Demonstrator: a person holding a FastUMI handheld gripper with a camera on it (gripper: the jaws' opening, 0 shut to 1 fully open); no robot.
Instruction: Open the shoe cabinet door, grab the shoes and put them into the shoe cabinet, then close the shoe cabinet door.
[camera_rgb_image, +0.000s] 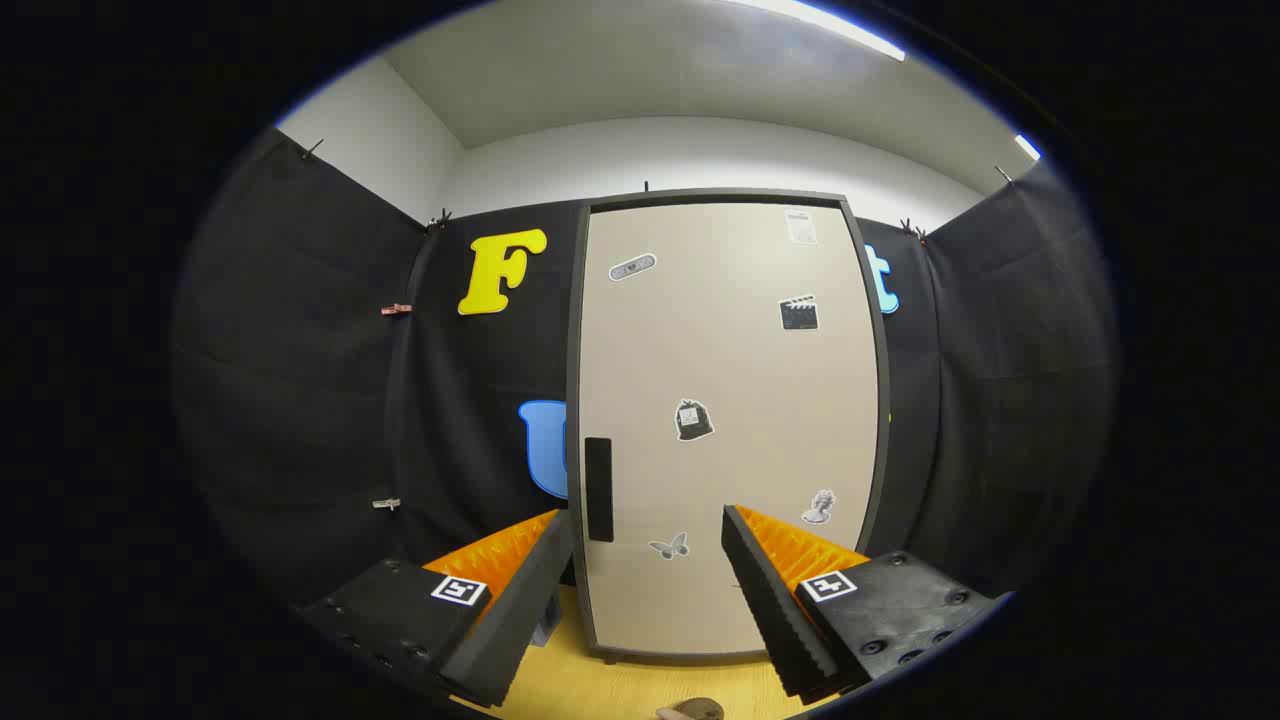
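Observation:
The shoe cabinet (728, 300) stands upright just beyond my fingers, a tall beige door in a dark frame. Its door is shut. A dark vertical handle (598, 489) sits on the door's left edge, a little ahead of my left finger (530, 590). Several small stickers dot the door. My gripper (648, 530) is open, its fingers spread wide with nothing between them but the lower part of the door. A small rounded bit of a shoe (692, 710) peeks in on the wooden floor below the fingers; most of it is hidden.
The cabinet rests on a yellow wooden surface (640, 685). Black cloth walls close in on the left, right and behind the cabinet. White room walls and ceiling rise above.

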